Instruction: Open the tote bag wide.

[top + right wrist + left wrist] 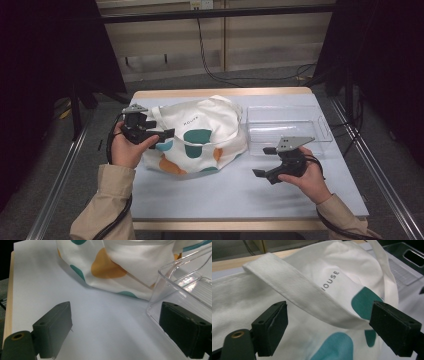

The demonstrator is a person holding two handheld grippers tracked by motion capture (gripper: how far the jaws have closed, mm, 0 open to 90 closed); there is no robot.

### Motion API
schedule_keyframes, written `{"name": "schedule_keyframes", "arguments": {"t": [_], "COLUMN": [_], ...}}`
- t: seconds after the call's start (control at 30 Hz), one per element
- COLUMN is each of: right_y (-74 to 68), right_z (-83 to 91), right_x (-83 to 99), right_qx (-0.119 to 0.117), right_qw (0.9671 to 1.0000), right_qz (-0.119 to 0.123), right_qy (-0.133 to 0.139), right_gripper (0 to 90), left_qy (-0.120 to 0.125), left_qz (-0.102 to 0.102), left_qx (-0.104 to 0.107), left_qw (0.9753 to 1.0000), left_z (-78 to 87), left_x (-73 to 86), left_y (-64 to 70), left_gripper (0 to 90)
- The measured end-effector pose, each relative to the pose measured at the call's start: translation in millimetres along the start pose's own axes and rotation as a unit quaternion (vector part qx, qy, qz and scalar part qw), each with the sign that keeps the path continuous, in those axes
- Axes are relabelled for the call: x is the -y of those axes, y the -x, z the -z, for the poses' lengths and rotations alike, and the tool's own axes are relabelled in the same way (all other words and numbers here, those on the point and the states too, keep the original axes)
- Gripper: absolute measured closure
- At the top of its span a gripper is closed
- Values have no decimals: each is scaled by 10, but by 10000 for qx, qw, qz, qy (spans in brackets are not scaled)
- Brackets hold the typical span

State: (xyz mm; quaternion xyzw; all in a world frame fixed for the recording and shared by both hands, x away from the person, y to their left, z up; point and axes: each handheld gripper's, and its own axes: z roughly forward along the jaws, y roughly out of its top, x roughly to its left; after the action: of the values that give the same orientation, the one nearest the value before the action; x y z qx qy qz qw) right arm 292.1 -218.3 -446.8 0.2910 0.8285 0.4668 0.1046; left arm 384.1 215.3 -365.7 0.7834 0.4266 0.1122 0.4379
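The tabletop [210, 195] is pale blue, and a big white bag [200, 135] with green and orange spots sits in the middle of it, a bit to the left. A clear tray [287, 125] lies just beside the bag on its right.

The job now looks like picking up the bag by its strap [304, 297]. To do that well, the left tongs [155, 132] should slide forward until the strap sits right between the two black pads, then squeeze on the flat part of the strap, not on the loose cloth under it. Lift slowly so the bag does not tip or drag the tray.

The left tongs are wide open. In the left gripper view the strap runs across the gap between the pads, close to them, but nothing is pinched yet.

The right tongs [265, 161] are wide open too. They hold nothing and hang over the bare tabletop, near the tray's front corner and well apart from the bag.
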Motion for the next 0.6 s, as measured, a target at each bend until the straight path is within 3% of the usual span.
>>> {"name": "schedule_keyframes", "arguments": {"t": [0.1,0.2,0.4,0.47,0.6], "right_y": [-4,-5,-36,-55,-77], "right_z": [-5,-18,-61,-64,-79], "right_x": [-10,-24,-89,-128,-223], "right_qx": [-15,-26,-36,-18,-21], "right_qw": [10000,10000,9999,9998,9995], "right_qz": [23,25,154,186,302], "right_qy": [9,7,-26,-32,-43], "right_gripper": [101,102,101,103,105], "left_qy": [-34,52,-28,-158,-262], "left_qz": [1,24,-89,-167,-344], "left_qx": [23,137,232,266,432], "left_qw": [10000,9999,9997,9994,9981], "left_z": [-51,-67,-46,-30,4], "left_x": [-25,-34,-63,-80,-95], "left_y": [-17,2,51,95,224], "left_gripper": [195,332,729,808,855]}}
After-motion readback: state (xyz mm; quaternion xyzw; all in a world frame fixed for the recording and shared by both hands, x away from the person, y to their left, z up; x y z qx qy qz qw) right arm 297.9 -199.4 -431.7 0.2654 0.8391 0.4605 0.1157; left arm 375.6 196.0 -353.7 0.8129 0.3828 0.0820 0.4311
